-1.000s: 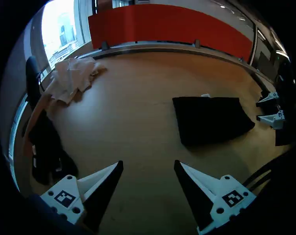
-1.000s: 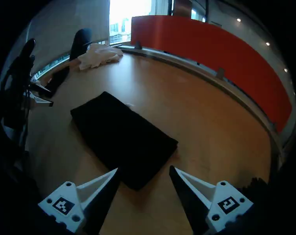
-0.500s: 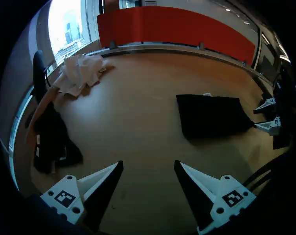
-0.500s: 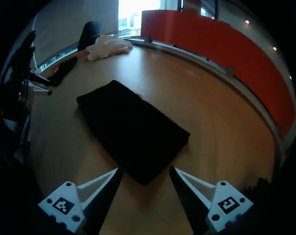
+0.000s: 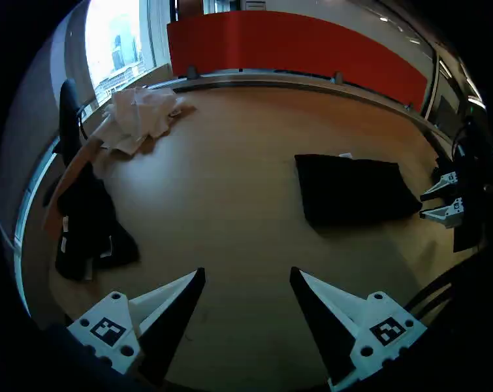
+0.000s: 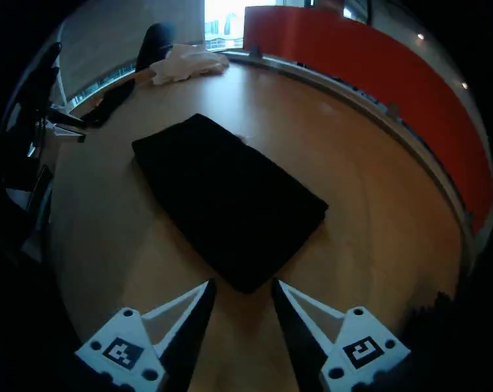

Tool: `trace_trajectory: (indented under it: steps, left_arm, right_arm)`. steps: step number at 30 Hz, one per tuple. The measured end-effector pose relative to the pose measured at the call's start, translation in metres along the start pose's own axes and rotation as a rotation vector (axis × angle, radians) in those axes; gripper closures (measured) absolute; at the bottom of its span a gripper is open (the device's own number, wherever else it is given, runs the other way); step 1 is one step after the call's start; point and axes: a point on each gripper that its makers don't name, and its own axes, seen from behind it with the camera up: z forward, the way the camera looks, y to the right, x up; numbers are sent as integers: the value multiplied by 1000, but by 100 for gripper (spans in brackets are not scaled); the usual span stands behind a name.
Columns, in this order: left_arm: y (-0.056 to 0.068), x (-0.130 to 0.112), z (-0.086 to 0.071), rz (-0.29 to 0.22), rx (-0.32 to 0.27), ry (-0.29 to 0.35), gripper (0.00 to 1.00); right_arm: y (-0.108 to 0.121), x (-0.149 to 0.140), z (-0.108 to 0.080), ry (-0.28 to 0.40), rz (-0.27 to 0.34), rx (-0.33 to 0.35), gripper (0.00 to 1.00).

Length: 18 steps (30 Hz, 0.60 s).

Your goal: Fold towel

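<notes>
At the near corner of the towel (image 6: 230, 199): right tongs (image 6: 243, 287), fingers apart with a modest gap, holding nothing, tips just short of the cloth.

Left tongs (image 5: 246, 271): fingers wide apart, holding nothing, over bare surface (image 5: 233, 176), well apart from the towel.

Towel: black, lying flat on the wooden surface as a compact rectangle with one corner toward the right tongs. How many layers it has cannot be told.

Further out: pale cloth (image 5: 138, 114) heaped near the far edge of the surface. Dark garment (image 5: 86, 225) hanging over the left edge. Red partition (image 5: 298, 42) along the far rim, with a bright window (image 5: 115, 46) beside it.

Step in hand, as judged: approach for a grasp, with no fold yet begun.

Next move calls for: the right tongs to come down on the near corner and close on its edge. The left tongs need to cross to a neighbouring corner, so that both can lift one side and carry it over the other evenly.
</notes>
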Motion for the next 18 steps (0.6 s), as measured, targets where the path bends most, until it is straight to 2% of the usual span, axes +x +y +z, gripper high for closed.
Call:
trace_trajectory:
  steps: [4,10,15,18]
  left_arm:
    - [0,0,0,2,-1,1,3]
    - [1,0,-1,2,-3,0,3]
    - [0,-1,-1,3,-4,0,3]
    - [0,-1,0,4,-5,0,3]
  right_arm:
    - [-1,-1,1,-9,3,12,55]
    - [-1,-2,1,-16,0,19,59]
    - [1,-4,1,-27,-6,14,76]
    - [1,-5,2,-30,-6,15,83]
